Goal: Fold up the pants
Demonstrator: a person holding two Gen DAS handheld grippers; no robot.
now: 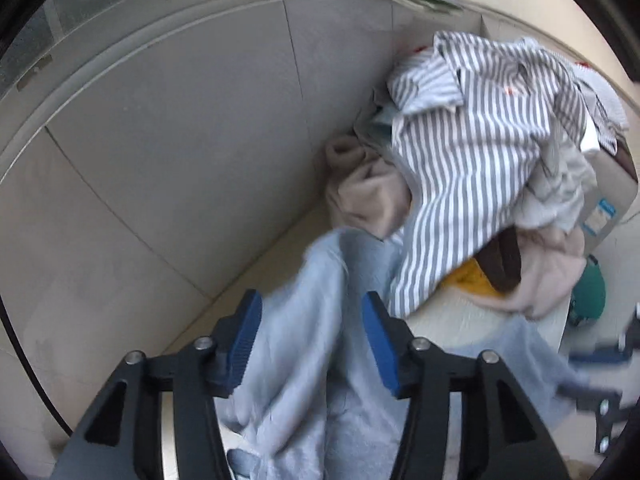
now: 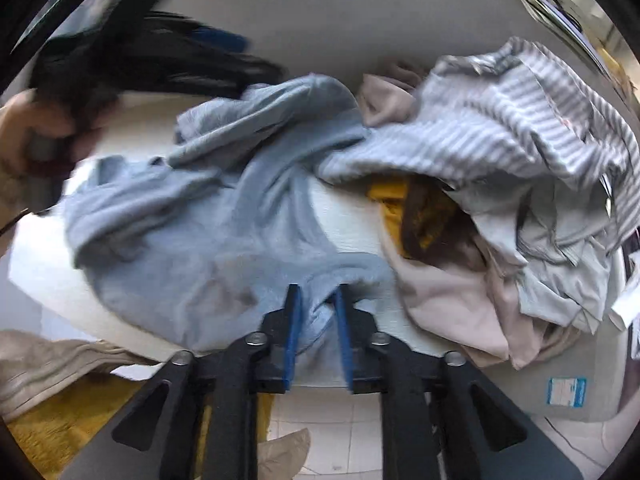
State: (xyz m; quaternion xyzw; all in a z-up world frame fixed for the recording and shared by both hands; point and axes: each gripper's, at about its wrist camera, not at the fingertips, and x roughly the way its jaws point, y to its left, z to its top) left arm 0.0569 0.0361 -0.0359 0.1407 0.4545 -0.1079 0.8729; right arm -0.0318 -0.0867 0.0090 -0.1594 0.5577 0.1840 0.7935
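Laying out comes first—the light-blue pants (image 2: pixel 224 216) sprawl crumpled at frame centre on the white table (image 2: pixel 352 216), left gripper (image 1: pixel 312 340) parted around cloth, right gripper (image 2: pixel 316 332) narrowly apart astride a fold—next, flatten the legs.

Left gripper (image 1: pixel 312 340): angled downward, blue pads (image 1: pixel 245 342) standing well apart. Right gripper (image 2: pixel 316 332): pointing steeply down, pads (image 2: pixel 292 332) narrowly parted. A hand (image 2: pixel 28 140) shows blurred at far left.

Soft daylight, heavy motion blur — fisheye bending, dark vignetted corners.
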